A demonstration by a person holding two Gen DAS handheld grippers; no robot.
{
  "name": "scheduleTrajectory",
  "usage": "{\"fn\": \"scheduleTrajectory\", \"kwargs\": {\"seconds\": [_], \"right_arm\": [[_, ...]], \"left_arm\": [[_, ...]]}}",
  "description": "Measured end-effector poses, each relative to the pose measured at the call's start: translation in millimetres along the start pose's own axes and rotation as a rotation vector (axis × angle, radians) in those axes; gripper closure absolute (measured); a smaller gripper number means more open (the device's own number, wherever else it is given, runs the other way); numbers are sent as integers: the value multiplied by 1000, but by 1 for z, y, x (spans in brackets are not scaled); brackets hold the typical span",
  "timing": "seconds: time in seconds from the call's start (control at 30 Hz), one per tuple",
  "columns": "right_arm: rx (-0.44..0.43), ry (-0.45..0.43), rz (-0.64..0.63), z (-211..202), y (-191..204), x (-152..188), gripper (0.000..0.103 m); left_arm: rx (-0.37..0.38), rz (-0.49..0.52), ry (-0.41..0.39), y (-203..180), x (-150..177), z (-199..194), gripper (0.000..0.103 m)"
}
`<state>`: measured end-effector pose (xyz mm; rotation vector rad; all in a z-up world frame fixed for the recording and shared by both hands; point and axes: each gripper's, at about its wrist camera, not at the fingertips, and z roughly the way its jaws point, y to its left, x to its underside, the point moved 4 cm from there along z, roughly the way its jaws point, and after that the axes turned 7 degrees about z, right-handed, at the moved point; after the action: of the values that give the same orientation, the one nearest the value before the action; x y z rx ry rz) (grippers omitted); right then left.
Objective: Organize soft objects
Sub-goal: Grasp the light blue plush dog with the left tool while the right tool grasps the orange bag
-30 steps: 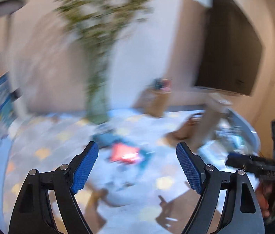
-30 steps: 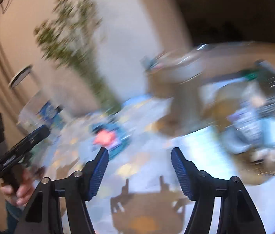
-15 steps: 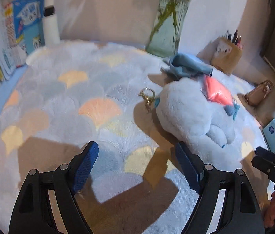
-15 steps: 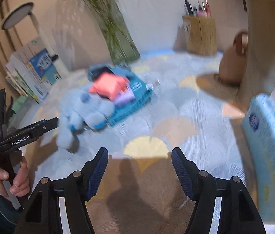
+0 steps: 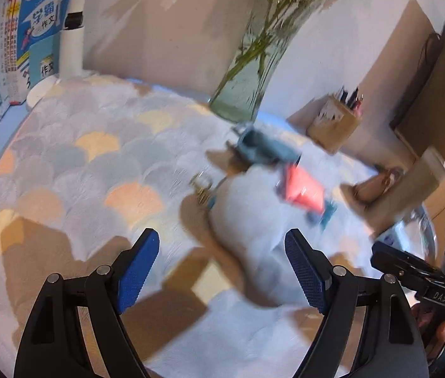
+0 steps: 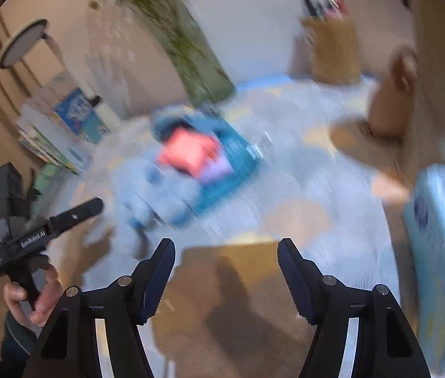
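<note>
Left wrist: scalloped pastel rug [image 5: 102, 170] (blurred), glass vase [image 5: 247, 94] behind.

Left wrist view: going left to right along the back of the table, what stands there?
Books → white lamp post → glass vase → pen holder → brown bag.

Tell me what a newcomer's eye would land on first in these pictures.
The coral-pink cushion stands out first, lying on a teal cloth near the middle of the pastel scallop-patterned rug. Just in front of it lies a fluffy pale-blue plush toy. Behind them, a tall green glass vase of leafy stems stands against the wall.
</note>
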<state>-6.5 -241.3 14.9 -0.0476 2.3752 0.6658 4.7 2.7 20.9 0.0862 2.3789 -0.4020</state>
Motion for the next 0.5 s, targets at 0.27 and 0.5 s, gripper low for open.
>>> {"fn": "scheduleTrajectory", "kwargs": {"seconds": [0.27, 0.5], "right_arm": [[107, -32, -234, 42, 52, -61, 36], [124, 32, -415, 89, 69, -65, 36]], "left_arm": [[93, -50, 40, -5, -6, 51, 24], [199, -92, 25, 2, 0, 62, 27]]}}
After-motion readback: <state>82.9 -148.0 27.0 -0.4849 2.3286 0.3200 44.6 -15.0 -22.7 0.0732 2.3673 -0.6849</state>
